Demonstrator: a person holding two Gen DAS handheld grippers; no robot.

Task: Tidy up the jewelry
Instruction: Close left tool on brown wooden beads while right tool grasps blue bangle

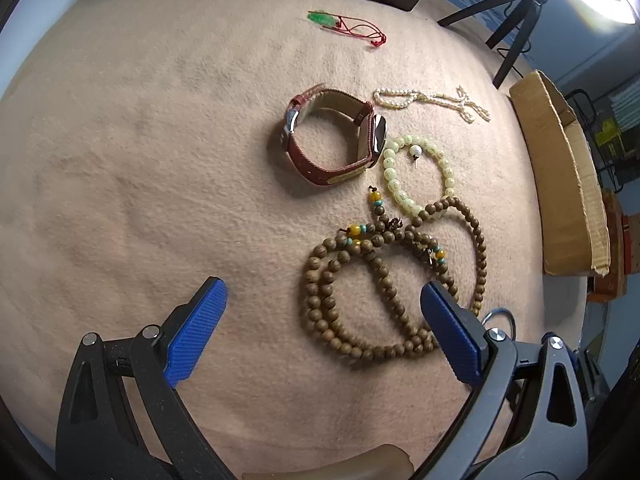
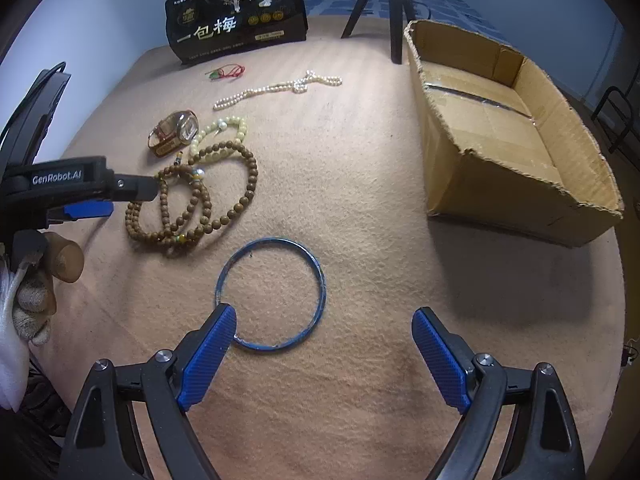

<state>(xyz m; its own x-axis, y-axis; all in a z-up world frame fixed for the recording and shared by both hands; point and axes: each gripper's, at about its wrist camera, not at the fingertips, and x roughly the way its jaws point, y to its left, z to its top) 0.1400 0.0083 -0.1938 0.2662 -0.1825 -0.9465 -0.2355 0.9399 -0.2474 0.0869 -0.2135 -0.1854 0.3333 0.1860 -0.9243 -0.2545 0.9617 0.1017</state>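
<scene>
A long brown wooden bead string (image 1: pixel 384 280) lies coiled on the beige felt; it also shows in the right wrist view (image 2: pixel 192 204). My left gripper (image 1: pixel 324 300) is open and empty just above its near loops. Beyond lie a red-strap watch (image 1: pixel 328 136), a pale green bead bracelet (image 1: pixel 420 176) with a pearl pin (image 1: pixel 416 154), a pearl necklace (image 1: pixel 432 102) and a green pendant on red cord (image 1: pixel 344 26). A blue bangle (image 2: pixel 272 292) lies flat by my right gripper (image 2: pixel 324 324), which is open and empty; its left finger overlaps the bangle's near left rim.
An open, empty cardboard box (image 2: pixel 516 136) stands at the right on the felt. A black printed package (image 2: pixel 236 12) stands at the far edge. Tripod legs (image 2: pixel 384 4) stand behind the table. The left gripper's body (image 2: pixel 60 188) and gloved hand are at the left.
</scene>
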